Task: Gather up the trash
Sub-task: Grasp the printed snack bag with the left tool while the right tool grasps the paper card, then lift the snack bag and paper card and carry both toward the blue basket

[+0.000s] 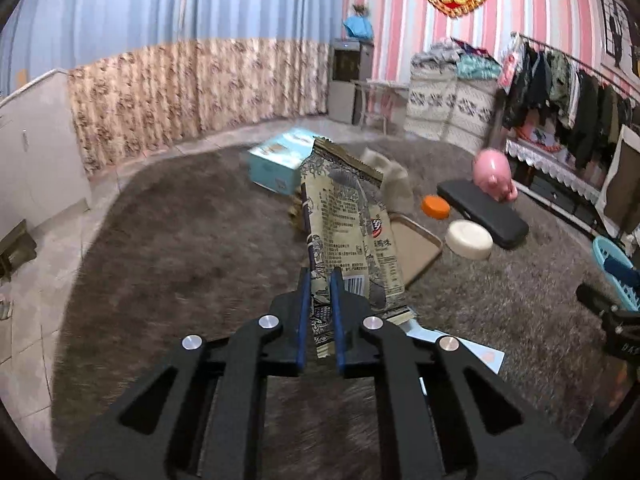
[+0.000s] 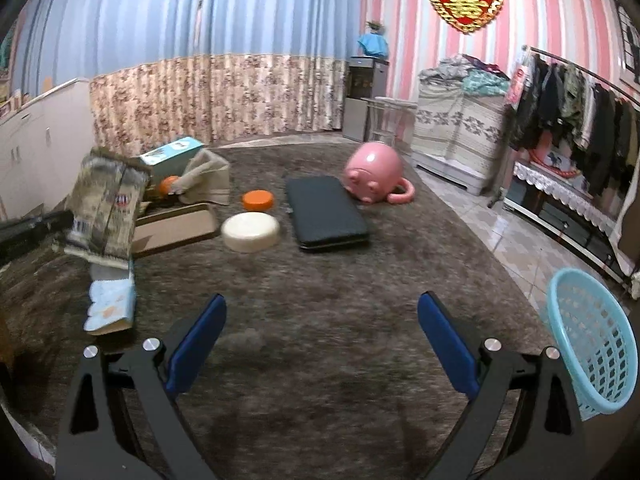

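Fingers, left gripper (image 1: 320,276): blue pads clamped on the lower end of a wrapper (image 1: 344,224), which stands up from the grip, lifted off the rug (image 1: 180,240). From the right wrist view the same wrapper (image 2: 106,208) hangs at far left, above the rug (image 2: 320,300), held by the dark tip of the left gripper.

Fingers, right gripper (image 2: 322,312): wide apart, nothing between them, hovering over bare rug.

Basket (image 2: 596,340): light blue, latticed, at the right edge of the rug, just beside the right gripper's right finger; also at the far right of the left wrist view (image 1: 616,264).

Flattened carton (image 2: 110,304): pale blue, lying on the rug below the wrapper.

Tray (image 2: 176,228): tan, shallow, on the rug behind the wrapper.

White disc (image 2: 251,231) and orange disc (image 2: 258,201): on the rug, near each other, between tray and black case (image 2: 326,212).

Pink pig (image 2: 374,176): on its side, just behind the case.

Blue box (image 2: 172,154) and beige cloth (image 2: 208,182): at the rug's far left side, behind the tray.

Clothes rack (image 2: 576,108): along the right wall.
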Motion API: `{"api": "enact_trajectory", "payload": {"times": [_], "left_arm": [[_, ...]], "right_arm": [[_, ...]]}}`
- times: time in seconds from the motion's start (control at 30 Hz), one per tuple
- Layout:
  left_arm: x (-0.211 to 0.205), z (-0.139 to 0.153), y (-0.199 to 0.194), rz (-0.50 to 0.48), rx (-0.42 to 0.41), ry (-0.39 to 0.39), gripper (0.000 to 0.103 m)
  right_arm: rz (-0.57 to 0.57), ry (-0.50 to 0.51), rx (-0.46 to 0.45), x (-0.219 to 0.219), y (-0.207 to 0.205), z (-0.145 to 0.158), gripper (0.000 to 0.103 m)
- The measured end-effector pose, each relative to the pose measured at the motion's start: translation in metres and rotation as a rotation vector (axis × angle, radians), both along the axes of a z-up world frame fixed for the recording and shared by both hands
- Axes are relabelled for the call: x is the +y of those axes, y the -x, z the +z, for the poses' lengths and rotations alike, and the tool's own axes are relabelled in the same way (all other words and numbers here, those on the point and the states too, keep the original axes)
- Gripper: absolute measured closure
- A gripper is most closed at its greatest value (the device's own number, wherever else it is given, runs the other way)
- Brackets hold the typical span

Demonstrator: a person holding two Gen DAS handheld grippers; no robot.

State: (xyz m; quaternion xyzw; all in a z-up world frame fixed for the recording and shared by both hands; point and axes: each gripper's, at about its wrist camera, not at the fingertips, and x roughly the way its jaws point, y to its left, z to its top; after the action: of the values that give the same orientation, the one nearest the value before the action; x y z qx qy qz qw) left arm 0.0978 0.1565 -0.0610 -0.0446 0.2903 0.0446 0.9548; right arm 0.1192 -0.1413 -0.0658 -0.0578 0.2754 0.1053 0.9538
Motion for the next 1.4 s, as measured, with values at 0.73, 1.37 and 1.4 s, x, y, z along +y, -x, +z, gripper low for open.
{"api": "enact_trajectory", "payload": {"times": [0.73,1.37,1.4], "left_arm": [[0.1,-0.029,0.086,0.196,0.032,0.067,0.094],[0.093,-0.024,0.08,0.177,0.006,0.073,0.094],[0.089,-0.019,0.079,0.171,-0.007,0.07,0.094]], "right_arm": [[0.359,0.033,0.094,0.123,0.02,-0.031,0.009],[0.462,0.076,0.114,0.135,0.014,-0.034,0.053],[0.457,0.069,0.108,0.13,0.015,-0.032,0.053]]}}
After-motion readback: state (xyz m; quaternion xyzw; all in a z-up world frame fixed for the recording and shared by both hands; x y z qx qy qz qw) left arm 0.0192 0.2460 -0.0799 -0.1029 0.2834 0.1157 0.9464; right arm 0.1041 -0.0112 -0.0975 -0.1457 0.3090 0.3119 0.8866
